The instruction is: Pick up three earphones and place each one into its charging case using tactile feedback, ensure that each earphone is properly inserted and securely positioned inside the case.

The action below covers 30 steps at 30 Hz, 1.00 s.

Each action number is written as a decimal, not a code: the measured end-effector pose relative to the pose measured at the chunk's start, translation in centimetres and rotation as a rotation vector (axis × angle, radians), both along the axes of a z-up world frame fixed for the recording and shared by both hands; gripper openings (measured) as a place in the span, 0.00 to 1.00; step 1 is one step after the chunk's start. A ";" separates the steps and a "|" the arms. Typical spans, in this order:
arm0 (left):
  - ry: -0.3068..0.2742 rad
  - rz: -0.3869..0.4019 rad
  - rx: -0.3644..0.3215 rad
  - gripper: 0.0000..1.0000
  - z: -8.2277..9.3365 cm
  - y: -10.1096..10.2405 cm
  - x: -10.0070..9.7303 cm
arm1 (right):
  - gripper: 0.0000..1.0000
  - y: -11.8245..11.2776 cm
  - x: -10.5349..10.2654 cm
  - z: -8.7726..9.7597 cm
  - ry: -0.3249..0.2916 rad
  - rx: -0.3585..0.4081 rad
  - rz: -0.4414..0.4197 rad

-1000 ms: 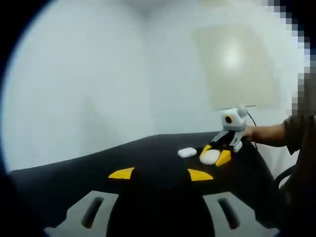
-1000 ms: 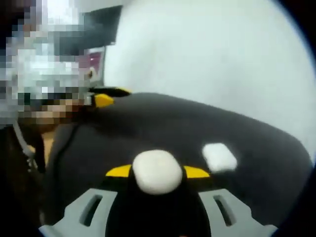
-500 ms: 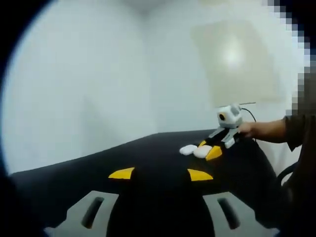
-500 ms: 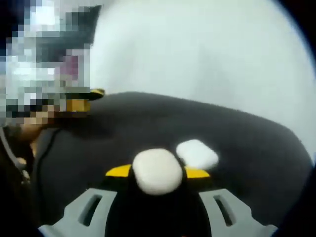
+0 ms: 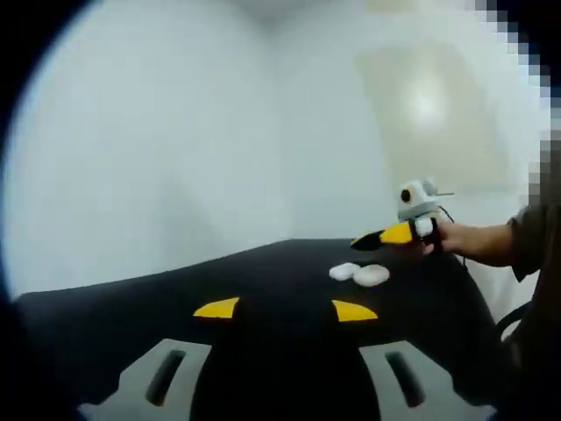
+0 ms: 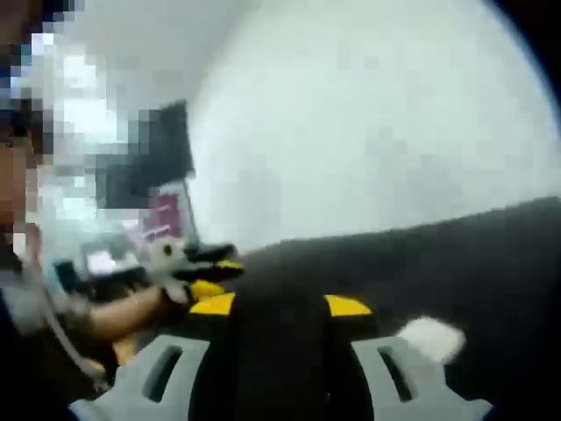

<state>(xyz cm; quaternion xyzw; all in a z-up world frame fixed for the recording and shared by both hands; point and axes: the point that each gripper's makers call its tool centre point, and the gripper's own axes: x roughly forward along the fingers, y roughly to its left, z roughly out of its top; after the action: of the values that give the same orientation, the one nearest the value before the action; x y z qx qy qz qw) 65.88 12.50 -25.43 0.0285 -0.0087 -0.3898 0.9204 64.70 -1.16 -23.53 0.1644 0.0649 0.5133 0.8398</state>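
Two white charging cases lie side by side on the black table (image 5: 263,281) in the left gripper view, one case (image 5: 344,271) left of the other case (image 5: 372,274). My left gripper (image 5: 285,309) stands open low over the near table, nothing between its yellow tips. My right gripper (image 5: 387,237), held by a hand, hovers just above and right of the two cases. In the right gripper view, my right gripper (image 6: 280,304) is open with an empty gap. A blurred white case (image 6: 429,338) lies on the table to its lower right. No earphones can be made out.
White walls rise behind the black table. A person's forearm (image 5: 478,241) reaches in from the right in the left gripper view. In the right gripper view my left gripper (image 6: 210,270) and the hand holding it sit at the left, before blurred clutter.
My right gripper let go of the white case it held, leaving it beside the other case, and rose up and away. The left gripper has stayed put.
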 end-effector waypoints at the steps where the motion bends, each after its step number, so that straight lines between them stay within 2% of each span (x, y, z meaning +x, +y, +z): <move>1: 0.007 0.010 -0.011 0.35 0.0 0.2 0.2 | 0.35 0.7 0.0 -0.1 0.016 0.008 0.015; 3: 0.024 0.026 -0.030 0.35 -0.2 0.7 0.6 | 0.34 2.8 0.0 -0.6 0.032 0.001 0.059; 4: 0.030 0.028 -0.034 0.35 -0.3 0.8 0.7 | 0.34 3.9 -0.3 -1.0 0.013 -0.028 0.083; 7: 0.068 0.034 -0.045 0.35 -0.9 0.9 1.2 | 0.33 6.2 -0.9 -3.4 -0.083 -0.157 0.097; 9: 0.080 0.023 -0.047 0.35 -1.2 0.8 1.1 | 0.30 6.7 -1.3 -5.4 -0.086 -0.212 0.105; 10: 0.084 0.005 -0.050 0.34 -1.2 0.5 0.9 | 0.29 6.4 -1.2 -5.9 -0.128 -0.311 0.107; 11: 0.091 -0.010 -0.055 0.33 -1.2 0.2 0.7 | 0.28 6.4 -1.2 -5.5 -0.157 -0.300 0.093; 12: 0.094 -0.012 -0.054 0.32 -1.2 0.0 0.6 | 0.28 6.5 -1.2 -4.7 -0.191 -0.251 0.080; 14: 0.096 -0.015 -0.041 0.29 -1.4 -0.3 0.5 | 0.28 6.1 -1.2 -5.2 -0.152 -0.250 0.094; 16: 0.097 -0.010 -0.037 0.29 -1.4 -0.4 0.5 | 0.28 5.8 -0.6 -5.4 -0.138 -0.245 0.088; 19: 0.092 0.024 -0.017 0.28 -1.6 -0.3 0.8 | 0.28 5.6 -0.3 -4.5 -0.108 -0.176 0.080; 22: 0.011 0.093 0.086 0.17 -1.5 0.0 0.6 | 0.28 5.5 -0.6 -4.2 -0.111 -0.148 0.096; 24: 0.040 0.064 0.079 0.18 -1.6 -1.0 -0.4 | 0.28 6.1 -1.4 -3.7 -0.142 -0.128 0.153; 26: 0.109 0.015 0.018 0.24 -1.3 -2.0 -1.2 | 0.28 6.4 -1.7 -3.8 -0.147 -0.133 0.165; 27: 0.119 0.023 0.008 0.26 -1.1 -1.9 -1.2 | 0.29 6.6 -1.7 -3.8 -0.168 -0.142 0.164; 30: 0.124 0.045 -0.010 0.26 -0.7 -1.8 -1.6 | 0.29 6.5 -1.2 -3.7 -0.168 -0.152 0.146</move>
<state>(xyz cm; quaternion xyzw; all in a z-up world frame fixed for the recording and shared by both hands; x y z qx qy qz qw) 64.32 10.74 -26.10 0.0001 0.0472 -0.3700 0.9278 63.54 5.30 -27.23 0.0515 0.0450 0.5785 0.8128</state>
